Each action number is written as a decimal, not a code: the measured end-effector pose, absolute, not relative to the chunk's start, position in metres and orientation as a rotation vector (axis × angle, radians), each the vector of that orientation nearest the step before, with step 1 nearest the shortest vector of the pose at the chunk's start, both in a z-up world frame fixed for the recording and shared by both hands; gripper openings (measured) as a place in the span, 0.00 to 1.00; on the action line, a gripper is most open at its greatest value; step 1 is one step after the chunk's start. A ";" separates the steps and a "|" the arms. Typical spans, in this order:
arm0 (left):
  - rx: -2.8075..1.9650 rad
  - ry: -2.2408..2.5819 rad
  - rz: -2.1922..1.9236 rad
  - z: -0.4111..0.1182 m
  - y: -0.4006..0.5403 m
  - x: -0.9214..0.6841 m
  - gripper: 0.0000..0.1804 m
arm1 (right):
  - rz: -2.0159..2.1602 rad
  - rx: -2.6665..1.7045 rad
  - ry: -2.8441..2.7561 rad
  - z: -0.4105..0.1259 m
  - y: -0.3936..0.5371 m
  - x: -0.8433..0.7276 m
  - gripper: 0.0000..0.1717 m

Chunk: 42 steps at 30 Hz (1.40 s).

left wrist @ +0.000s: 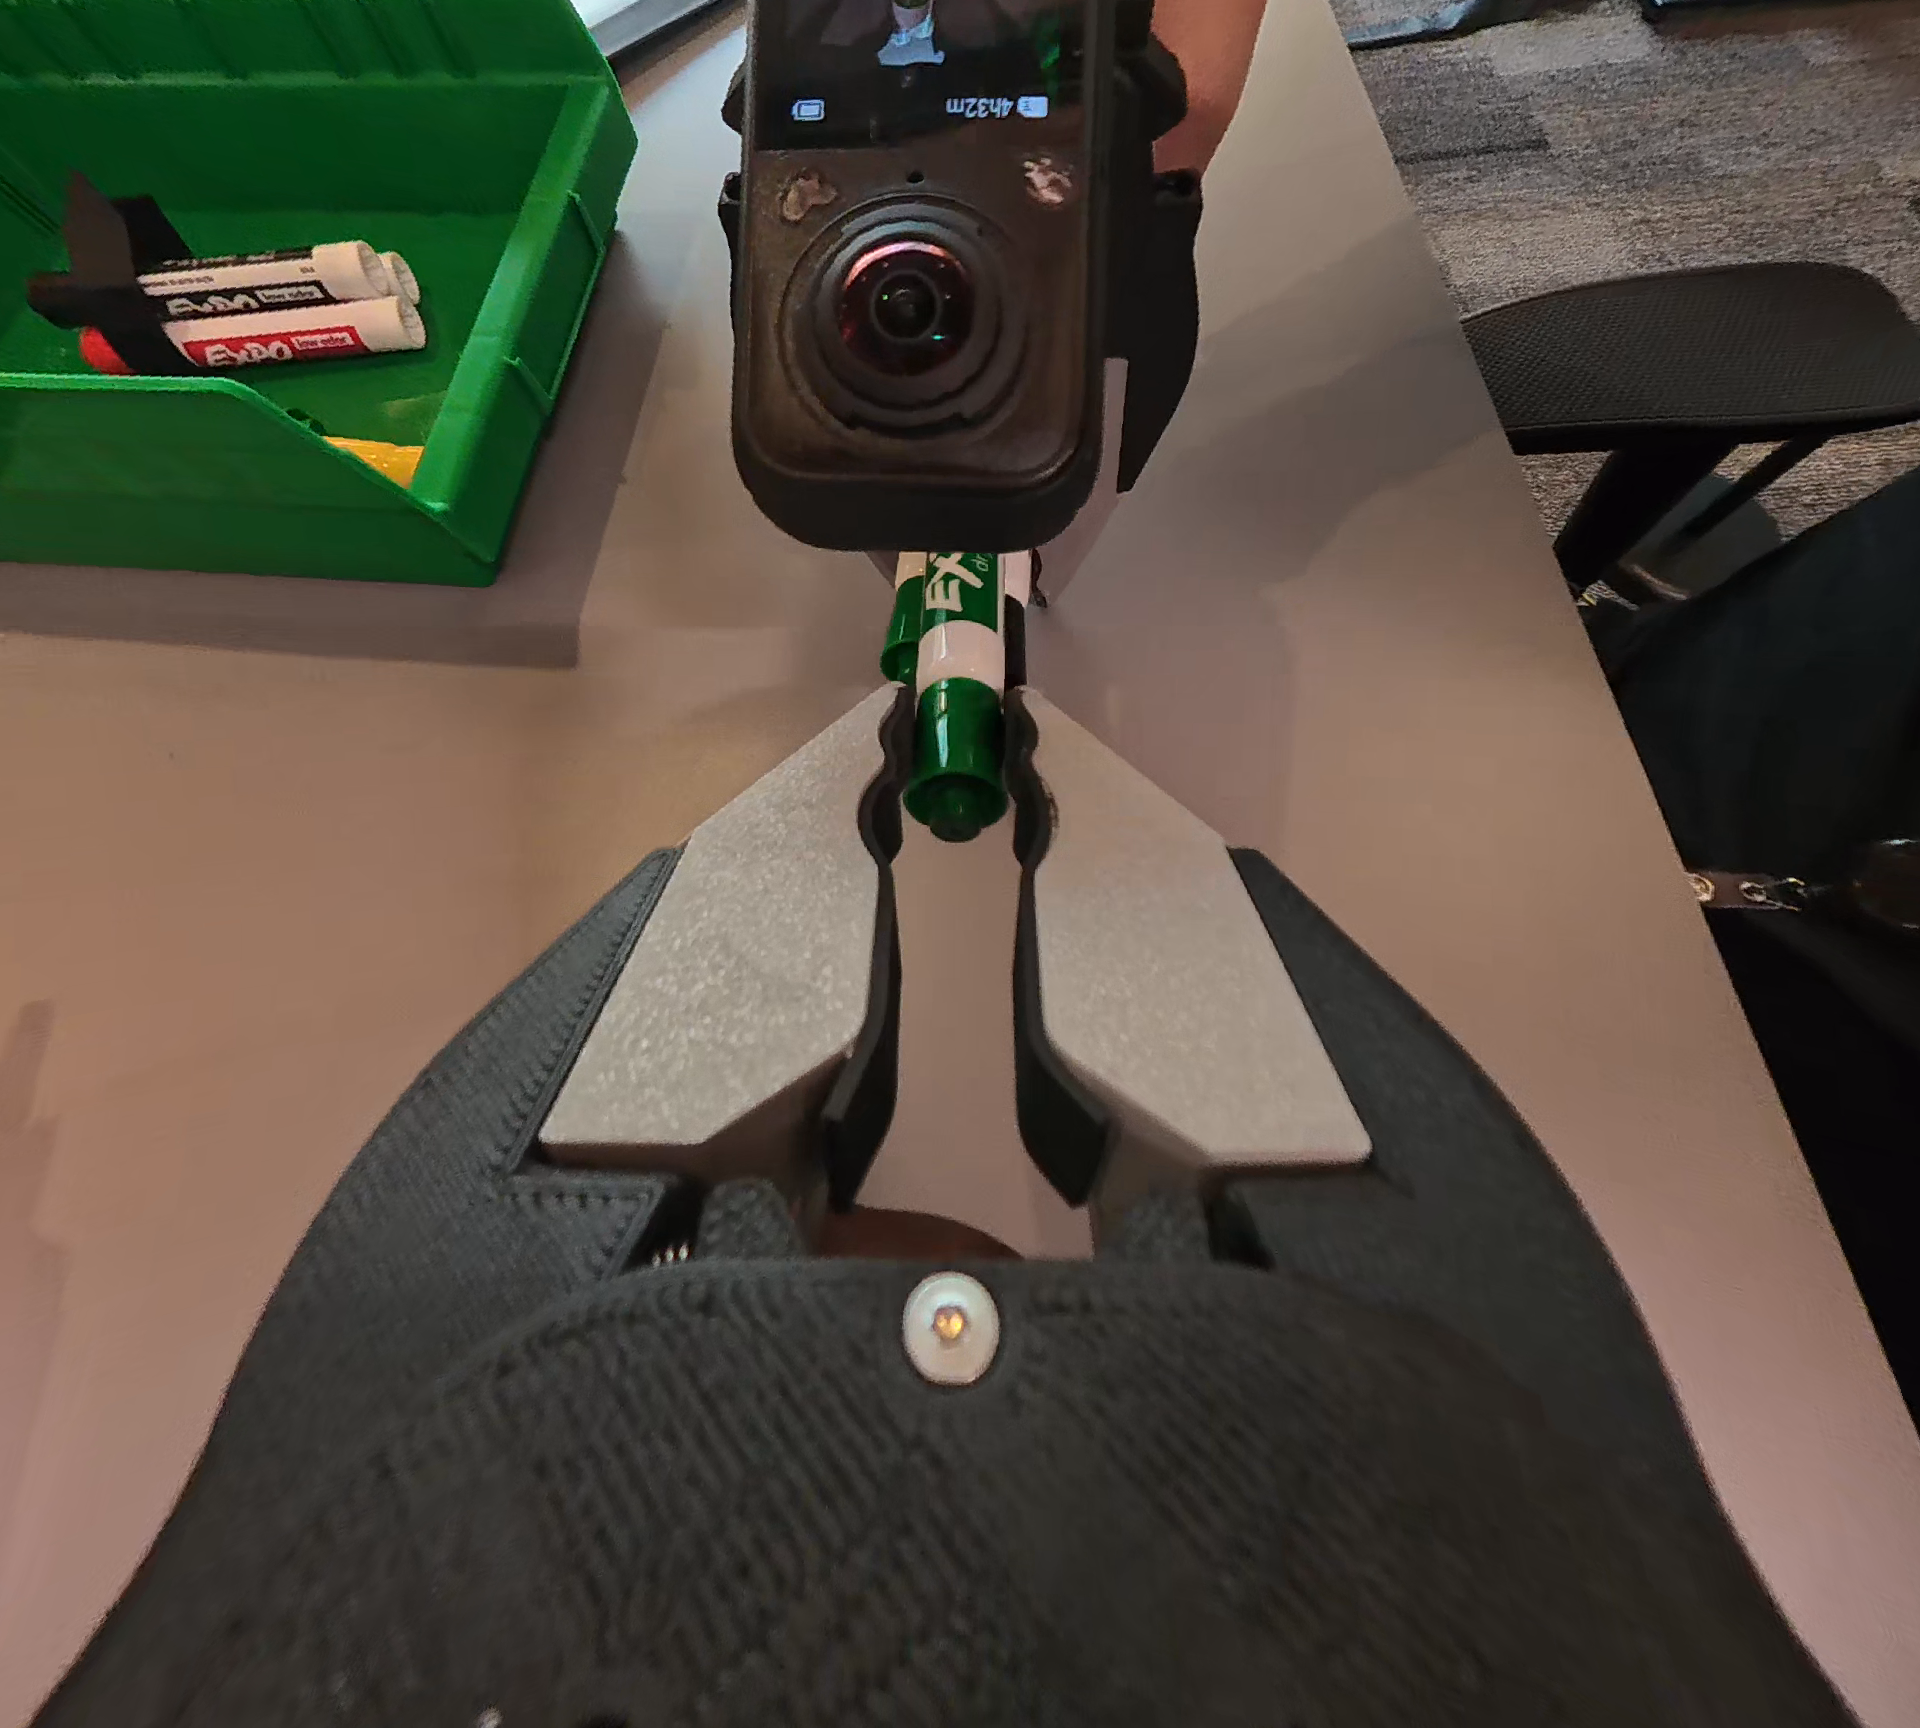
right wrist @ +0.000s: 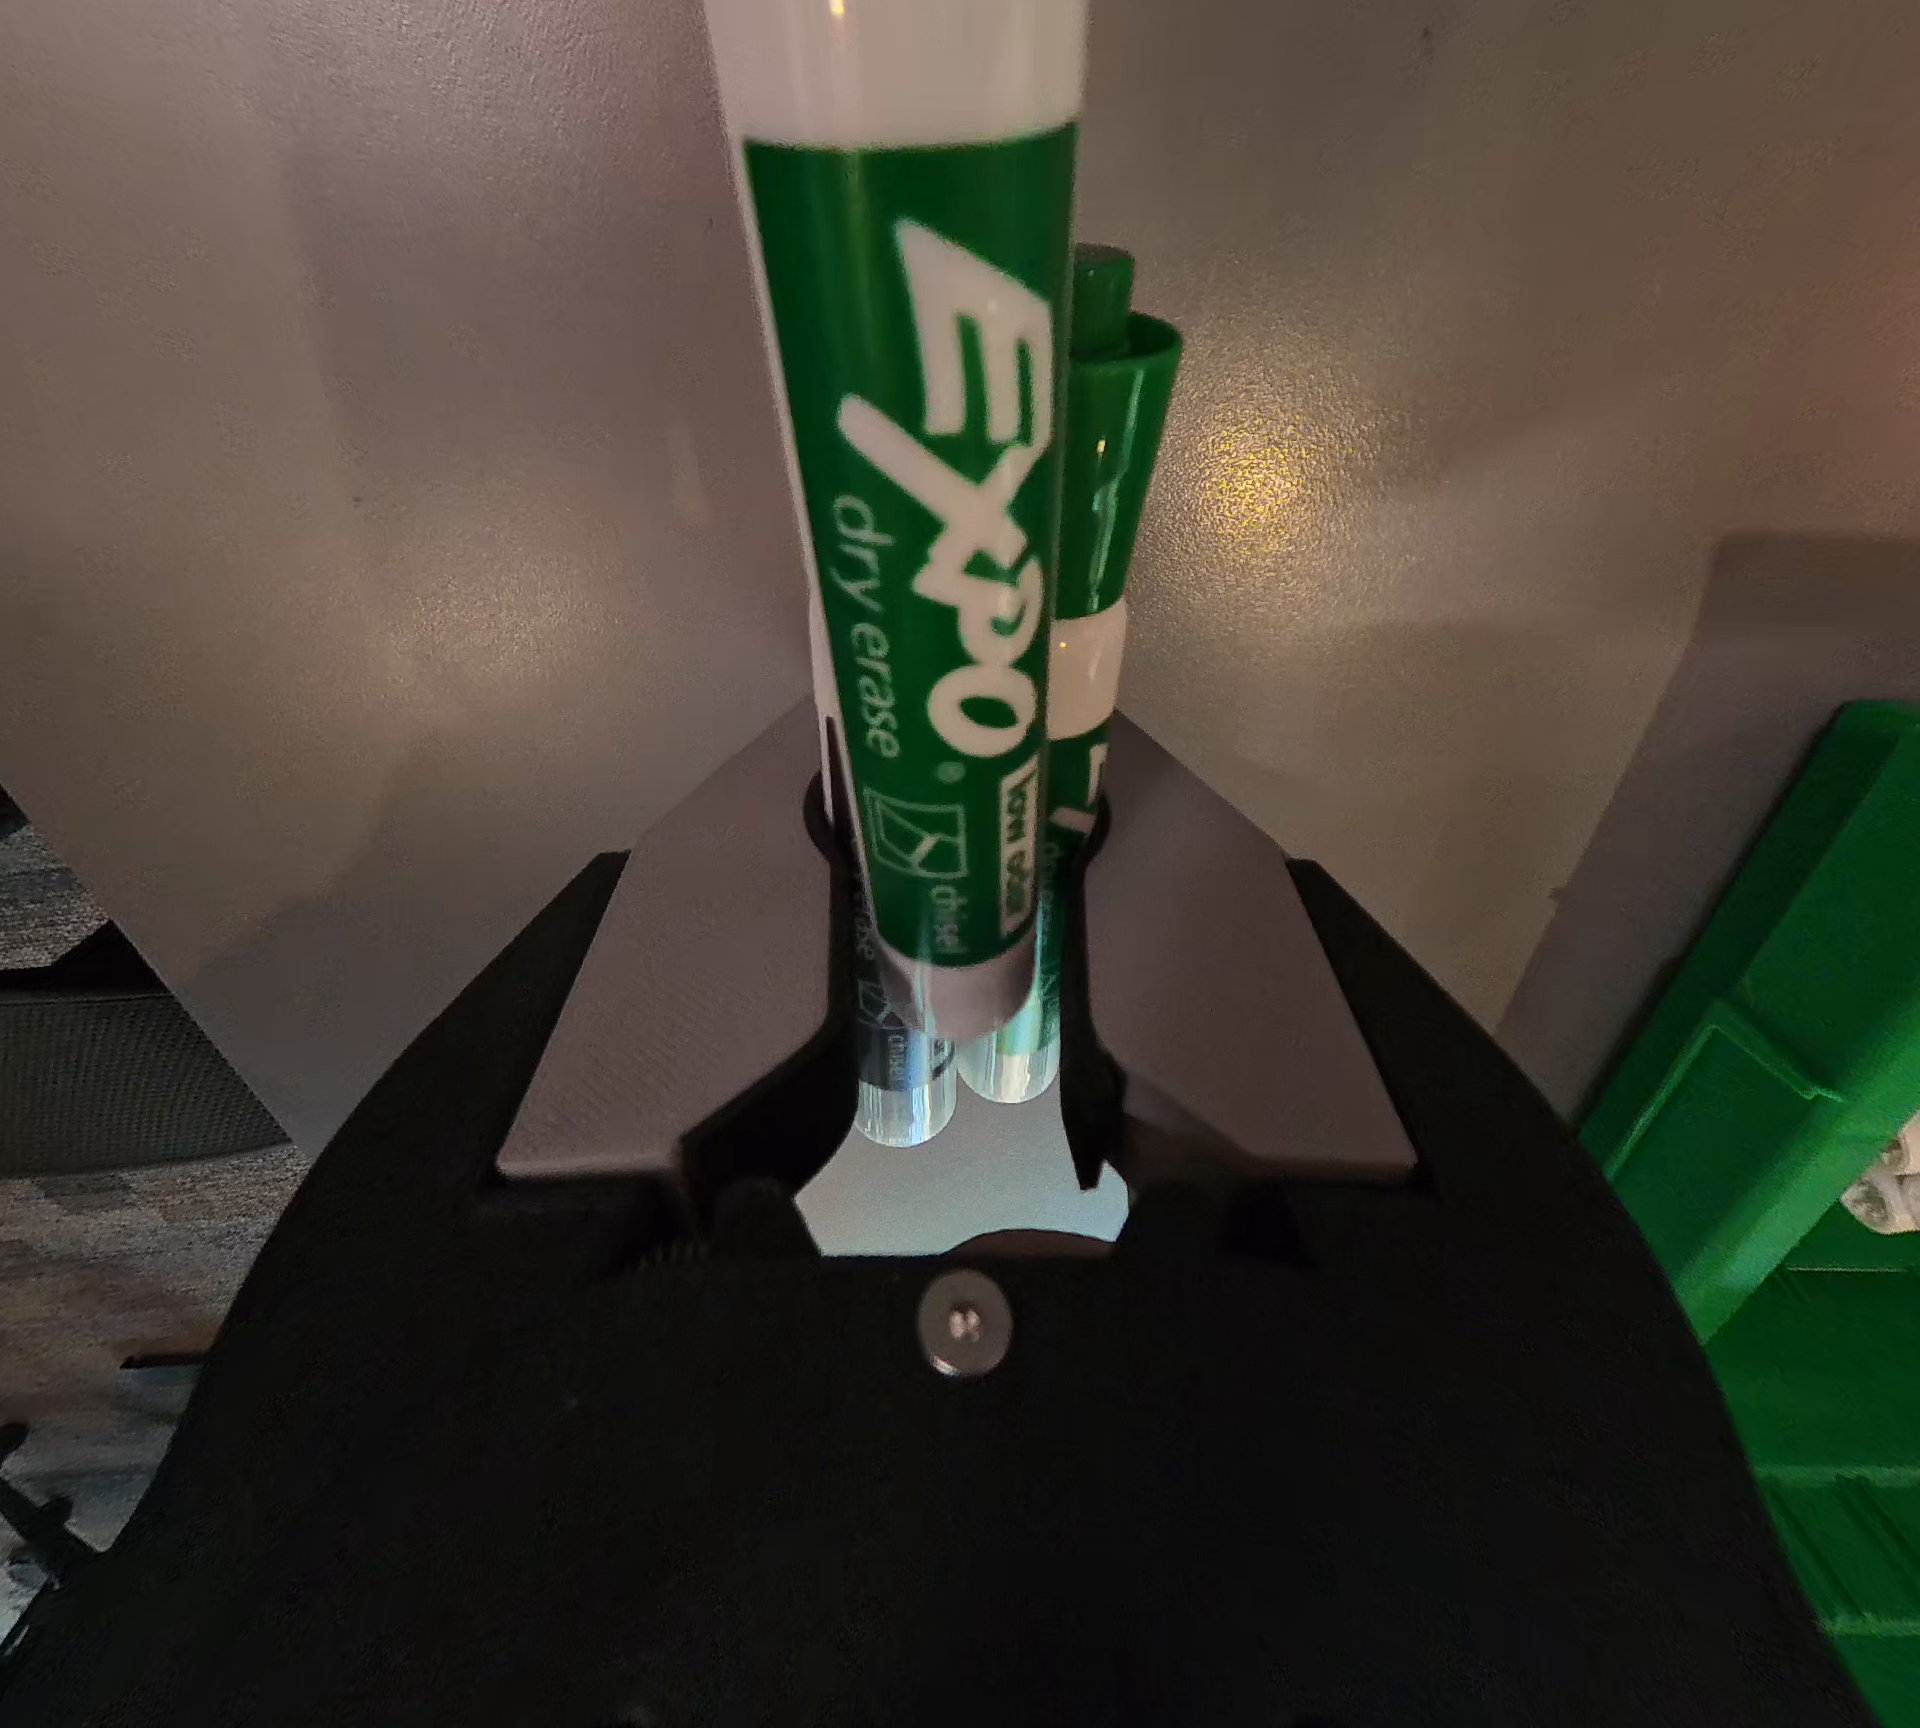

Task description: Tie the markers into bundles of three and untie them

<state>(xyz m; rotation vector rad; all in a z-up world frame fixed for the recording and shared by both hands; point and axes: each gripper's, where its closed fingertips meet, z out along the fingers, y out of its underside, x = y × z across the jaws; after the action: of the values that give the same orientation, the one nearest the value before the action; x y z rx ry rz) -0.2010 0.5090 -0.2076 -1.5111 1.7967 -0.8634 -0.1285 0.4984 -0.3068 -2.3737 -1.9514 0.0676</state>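
In the left wrist view, the left gripper [left wrist: 954,759], with grey fingers and wavy black pads, is clamped on the green cap of a white-barrelled green marker [left wrist: 956,748] that points toward twelve o'clock; a second green cap [left wrist: 900,629] lies just beside it at eleven o'clock. The right gripper's black camera housing [left wrist: 914,307] covers the rest of the markers. At ten o'clock a green plastic bin [left wrist: 499,390] on the grey table [left wrist: 312,847] holds a strapped bundle of white markers [left wrist: 281,307]

In the right wrist view, the right gripper [right wrist: 956,821] grips a cluster of green-labelled white markers [right wrist: 914,483] running toward twelve o'clock, pads against its sides. The green bin's wall [right wrist: 1766,1055] sits at four o'clock
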 end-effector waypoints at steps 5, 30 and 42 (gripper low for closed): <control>-1.522 1.798 -0.866 -0.213 0.509 -0.198 0.08 | 0.073 -2.369 -1.949 -0.307 0.499 -0.129 0.21; -1.534 1.792 -0.853 -0.220 0.506 -0.182 0.08 | 0.070 -2.371 -1.951 -0.307 0.499 -0.128 0.22; -1.528 1.804 -0.862 -0.220 0.502 -0.174 0.08 | 0.067 -2.373 -1.955 -0.307 0.498 -0.128 0.22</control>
<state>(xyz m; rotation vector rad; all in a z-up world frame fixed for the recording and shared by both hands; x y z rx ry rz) -0.1738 0.5021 -0.2200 -1.5276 1.8041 -0.8618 -0.1283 0.4985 -0.3066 -2.3726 -1.9545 0.0668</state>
